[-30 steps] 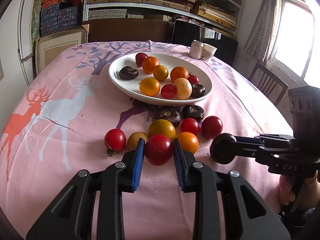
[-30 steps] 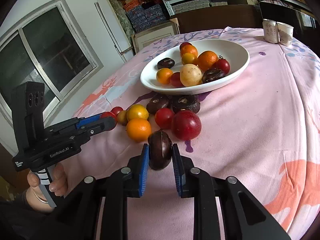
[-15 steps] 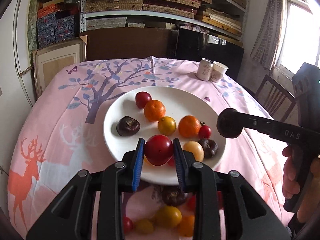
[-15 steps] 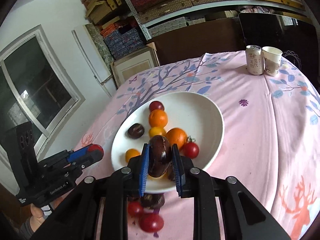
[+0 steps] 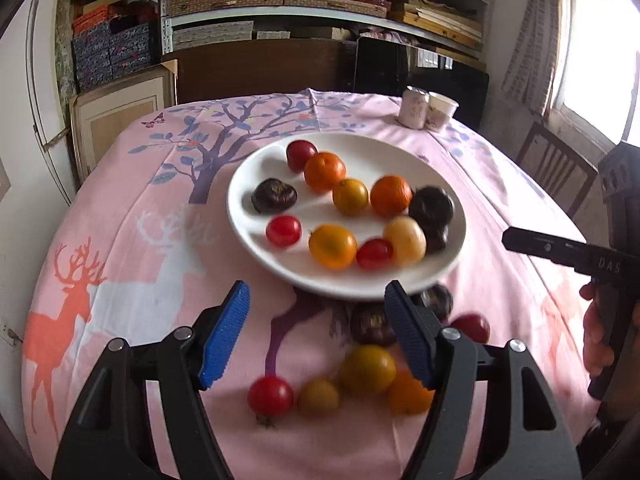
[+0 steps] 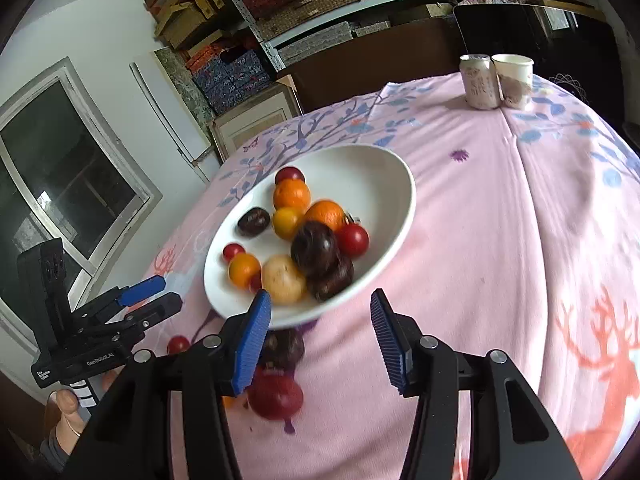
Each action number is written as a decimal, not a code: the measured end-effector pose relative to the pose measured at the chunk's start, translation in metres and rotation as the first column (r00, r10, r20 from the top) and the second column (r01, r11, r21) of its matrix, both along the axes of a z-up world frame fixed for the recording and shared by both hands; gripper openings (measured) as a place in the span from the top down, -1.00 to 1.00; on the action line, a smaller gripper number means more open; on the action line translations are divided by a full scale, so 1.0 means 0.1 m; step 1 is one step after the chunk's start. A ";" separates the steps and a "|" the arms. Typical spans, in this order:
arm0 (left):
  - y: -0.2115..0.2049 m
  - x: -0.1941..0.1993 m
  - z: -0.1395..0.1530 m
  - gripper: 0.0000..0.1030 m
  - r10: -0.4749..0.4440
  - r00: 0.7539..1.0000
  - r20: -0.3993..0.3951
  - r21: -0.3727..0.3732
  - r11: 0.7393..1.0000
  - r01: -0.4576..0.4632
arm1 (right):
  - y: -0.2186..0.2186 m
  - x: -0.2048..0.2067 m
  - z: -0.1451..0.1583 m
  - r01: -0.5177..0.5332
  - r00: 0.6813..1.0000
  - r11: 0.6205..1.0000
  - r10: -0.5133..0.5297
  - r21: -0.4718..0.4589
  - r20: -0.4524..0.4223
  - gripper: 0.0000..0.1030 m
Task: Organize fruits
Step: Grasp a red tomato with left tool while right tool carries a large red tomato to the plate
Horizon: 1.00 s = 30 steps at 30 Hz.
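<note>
Both fruits have left the jaws since half a second ago: the red tomato [image 5: 283,231] and the dark plum [image 6: 314,247] now lie in the white plate [image 5: 256,172] near the table's middle. The left gripper [image 5: 318,336] and right gripper [image 6: 318,340] are opening, nothing between their pads, while loose fruits [image 5: 367,368] remain toward the table's near edge
</note>
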<state>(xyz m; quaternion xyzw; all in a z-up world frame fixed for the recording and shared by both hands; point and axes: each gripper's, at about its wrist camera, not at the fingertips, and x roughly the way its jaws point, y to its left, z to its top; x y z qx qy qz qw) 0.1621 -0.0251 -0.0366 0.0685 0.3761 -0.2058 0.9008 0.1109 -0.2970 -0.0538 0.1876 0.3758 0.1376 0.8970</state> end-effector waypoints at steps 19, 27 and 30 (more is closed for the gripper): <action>0.32 -0.15 -0.47 0.19 0.033 0.996 -0.078 0.180 0.983 -0.018 | -0.03 -0.44 -0.19 -0.005 0.999 1.000 0.005 0.010 0.038 -0.02; 0.30 0.04 -0.46 0.25 0.044 0.996 -0.084 0.150 0.988 -0.031 | -0.03 -0.44 -0.20 0.002 0.999 1.000 -0.002 0.012 0.032 -0.02; 0.33 0.02 -0.47 0.48 0.034 0.992 -0.122 0.117 0.993 -0.019 | -0.01 -0.44 -0.19 -0.003 0.999 1.000 0.003 0.003 0.034 -0.02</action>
